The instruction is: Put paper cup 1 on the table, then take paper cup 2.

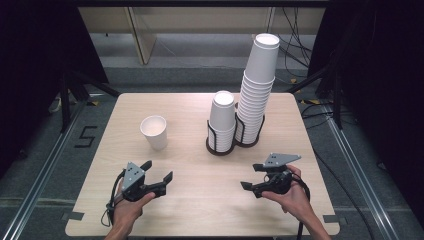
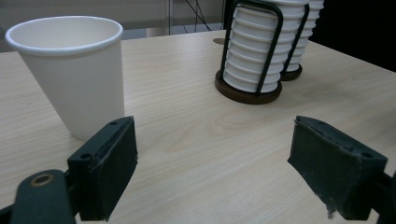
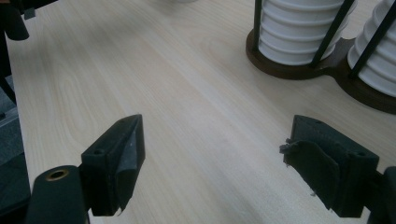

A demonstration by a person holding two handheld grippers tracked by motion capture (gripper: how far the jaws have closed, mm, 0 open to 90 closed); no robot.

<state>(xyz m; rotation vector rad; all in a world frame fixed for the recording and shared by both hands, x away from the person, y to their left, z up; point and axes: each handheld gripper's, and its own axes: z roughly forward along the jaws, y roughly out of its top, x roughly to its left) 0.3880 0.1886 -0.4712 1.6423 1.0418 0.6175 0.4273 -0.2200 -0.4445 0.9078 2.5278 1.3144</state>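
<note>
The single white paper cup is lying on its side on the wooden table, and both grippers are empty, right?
Not quite. The single white paper cup stands upright, mouth up, on the light wooden table; the high view and the left gripper view show it. The left gripper and the right gripper are indeed empty, jaws apart.

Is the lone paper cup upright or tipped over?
Upright. The cup stands on its narrow base on the table, open mouth up, in the high view; the left gripper view shows its rim on top.
</note>
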